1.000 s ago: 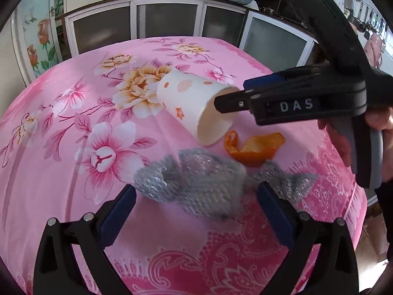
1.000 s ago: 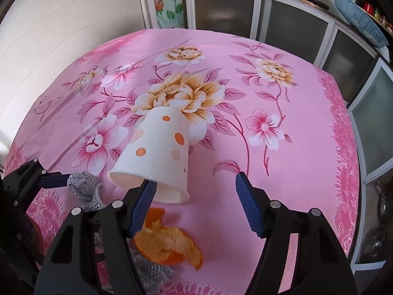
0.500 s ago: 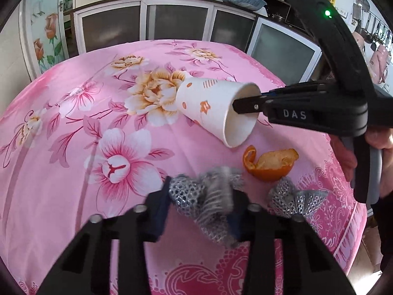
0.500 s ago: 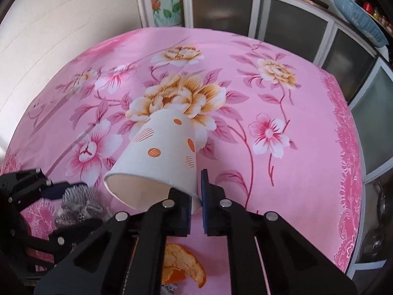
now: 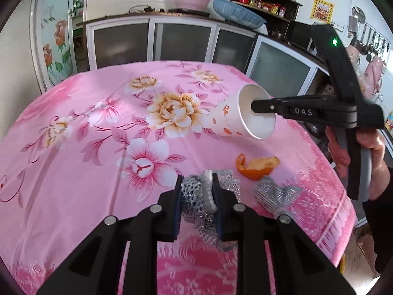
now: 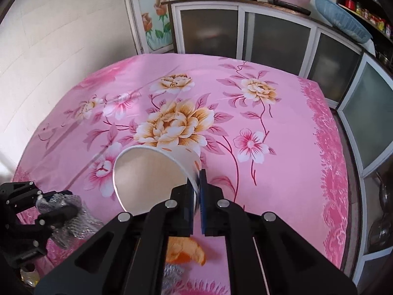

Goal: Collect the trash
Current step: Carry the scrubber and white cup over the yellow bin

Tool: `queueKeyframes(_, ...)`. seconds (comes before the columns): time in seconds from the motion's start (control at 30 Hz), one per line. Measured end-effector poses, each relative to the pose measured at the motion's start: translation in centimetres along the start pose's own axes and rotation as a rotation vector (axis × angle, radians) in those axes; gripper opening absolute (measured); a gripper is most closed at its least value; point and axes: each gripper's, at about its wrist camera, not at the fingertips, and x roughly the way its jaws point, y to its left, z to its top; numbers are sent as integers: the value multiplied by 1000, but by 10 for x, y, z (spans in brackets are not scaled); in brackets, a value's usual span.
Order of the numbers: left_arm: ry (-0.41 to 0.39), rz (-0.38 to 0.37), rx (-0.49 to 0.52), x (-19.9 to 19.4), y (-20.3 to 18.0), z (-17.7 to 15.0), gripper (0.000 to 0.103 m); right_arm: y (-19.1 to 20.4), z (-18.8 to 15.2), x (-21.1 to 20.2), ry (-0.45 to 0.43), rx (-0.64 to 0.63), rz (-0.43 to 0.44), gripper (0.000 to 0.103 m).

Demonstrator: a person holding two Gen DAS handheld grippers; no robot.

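Left gripper (image 5: 197, 191) clenched on wad (image 5: 196, 196) of silvery mesh wrap, low over pink cloth (image 5: 73, 147). Right gripper (image 6: 196, 201) clamped on rim of cup (image 6: 152, 174), one finger inside, one outside; cup tipped on its side, mouth toward camera, nothing inside. Orange peel (image 5: 256, 168) on cloth at 5 o'clock from cup. Second mesh scrap (image 5: 275, 193) just beside peel at 6 o'clock.
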Motion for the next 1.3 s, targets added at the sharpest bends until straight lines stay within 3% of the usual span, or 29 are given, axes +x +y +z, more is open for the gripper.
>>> queueKeyframes(0.33,-74,-28,41,-60,-39,-36,20,-3,-58,-92,-102,71,2,3)
queueKeyframes(0.63,-101,-139,91,-85,-104,-61,20,-28,-146,-188,-206,173,-75,3)
queueKeyframes(0.87,-66,-245,191,-83,-178,-78,20,-58,-224,-256,-258,286,-164,3)
queueKeyframes(1.3,-65,-479,465,-101,-355,-108,20,-110,-382,-381,-324,496,-428,3)
